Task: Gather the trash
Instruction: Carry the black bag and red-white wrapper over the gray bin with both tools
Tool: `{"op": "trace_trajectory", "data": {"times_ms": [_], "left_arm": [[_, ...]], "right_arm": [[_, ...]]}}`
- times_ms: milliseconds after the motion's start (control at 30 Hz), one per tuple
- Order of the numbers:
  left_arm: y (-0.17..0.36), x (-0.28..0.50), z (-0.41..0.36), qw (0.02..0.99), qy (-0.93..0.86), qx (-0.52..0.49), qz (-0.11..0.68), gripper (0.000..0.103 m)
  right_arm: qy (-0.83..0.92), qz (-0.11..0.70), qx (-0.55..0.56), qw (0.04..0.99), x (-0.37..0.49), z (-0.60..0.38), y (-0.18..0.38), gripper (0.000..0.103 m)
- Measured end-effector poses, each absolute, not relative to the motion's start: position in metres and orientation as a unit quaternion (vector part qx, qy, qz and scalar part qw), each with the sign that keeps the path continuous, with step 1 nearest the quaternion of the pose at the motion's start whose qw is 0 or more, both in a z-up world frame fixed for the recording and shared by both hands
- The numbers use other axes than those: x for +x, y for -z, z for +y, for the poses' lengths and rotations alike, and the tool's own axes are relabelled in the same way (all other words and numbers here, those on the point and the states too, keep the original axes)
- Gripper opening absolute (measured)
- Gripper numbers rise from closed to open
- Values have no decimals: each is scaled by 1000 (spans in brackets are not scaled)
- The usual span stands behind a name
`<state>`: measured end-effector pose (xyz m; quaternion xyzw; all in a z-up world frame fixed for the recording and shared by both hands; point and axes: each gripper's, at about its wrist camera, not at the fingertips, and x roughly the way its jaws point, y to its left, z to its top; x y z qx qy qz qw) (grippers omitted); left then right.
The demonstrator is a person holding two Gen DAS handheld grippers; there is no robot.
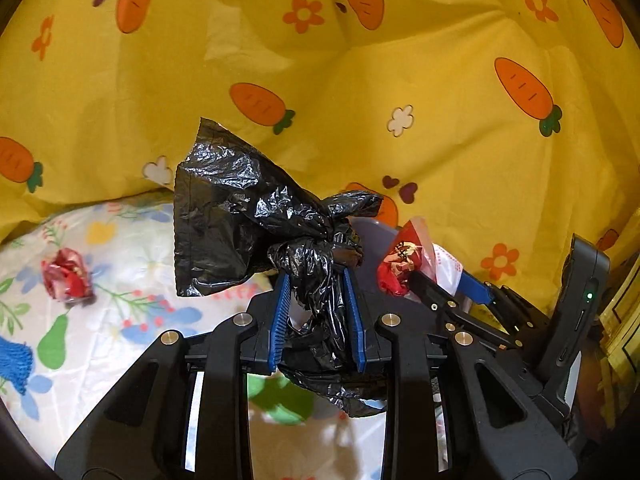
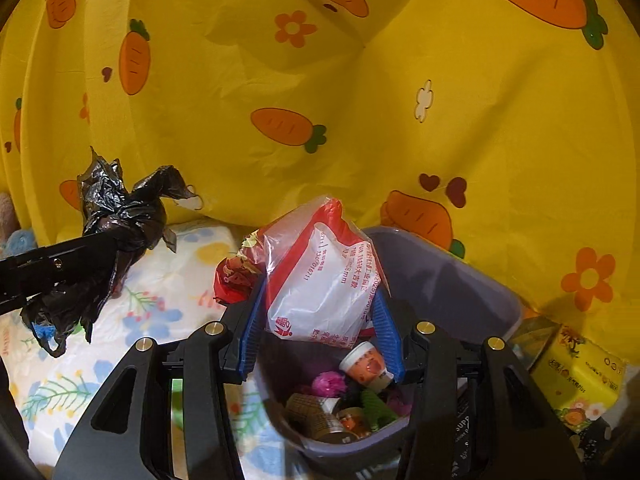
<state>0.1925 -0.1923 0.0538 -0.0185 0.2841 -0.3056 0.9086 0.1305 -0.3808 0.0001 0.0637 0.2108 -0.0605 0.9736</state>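
- Right hand-held gripper (image 2: 320, 312) is clamped on a clear red-printed plastic bag (image 2: 320, 276), hanging right above the grey bin (image 2: 448, 280) at lower centre of its view.
- Left hand-held gripper (image 1: 316, 312) is pinched shut on a crumpled black bag (image 1: 248, 216), bin (image 1: 372, 228) just up-right of it.
- Right is nearer the bin, so its drop looks due first.
- A red wrapper (image 1: 66, 276) lies on the bed sheet (image 1: 132, 280), far left.

A yellow carrot-print cloth (image 2: 360, 120) hangs behind the floral sheet (image 1: 120, 312).
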Motion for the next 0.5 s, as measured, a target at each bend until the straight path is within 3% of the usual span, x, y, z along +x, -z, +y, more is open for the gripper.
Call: {"op": "trace_trajectory", "data": {"times_ms": [500], "left_arm": [[-24,239,-264,871,365,-32,328,28]], "right_arm": [[98,240,68,963,142,-415,26,52]]}}
